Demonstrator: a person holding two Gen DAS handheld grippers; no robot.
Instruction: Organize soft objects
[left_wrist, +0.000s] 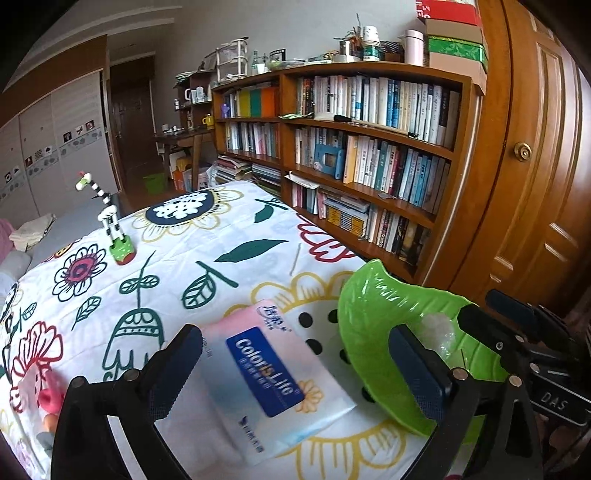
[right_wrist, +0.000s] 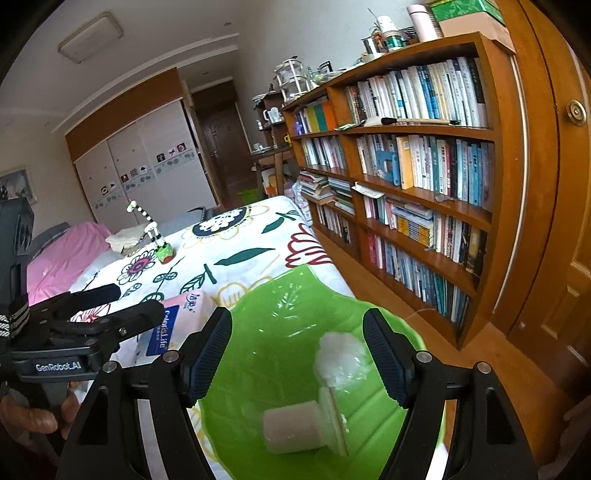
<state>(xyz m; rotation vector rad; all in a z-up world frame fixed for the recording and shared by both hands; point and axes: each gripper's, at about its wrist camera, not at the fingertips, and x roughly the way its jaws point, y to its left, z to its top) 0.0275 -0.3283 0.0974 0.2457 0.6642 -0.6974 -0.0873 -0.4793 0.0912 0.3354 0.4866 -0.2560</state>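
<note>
A sorting step is judged to be in hand: the tissue pack (left_wrist: 273, 380), a soft pink-and-blue plastic-wrapped packet with a dark blue label, is seen lying flat on the flowered bedspread (left_wrist: 166, 266), just beside the green basin (right_wrist: 280, 321). The left gripper (left_wrist: 295, 369) is held over the pack with its jaws spread wide and clear of the wrapper, so nothing is gripped. The right gripper (right_wrist: 297, 354) is poised above the basin, its jaws parted around empty air. Inside the glossy, smooth-walled basin a white crinkled wad (right_wrist: 341, 356) and a pale roll (right_wrist: 295, 430) with a flat end are seen, both apparently light and yielding. The next move is judged to call for the pack to be pinched across its narrow side and lifted into the basin; the slick film may slip and the filling will compress. A striped toy giraffe (left_wrist: 110, 218) is left standing farther up the quilted cloth.
</note>
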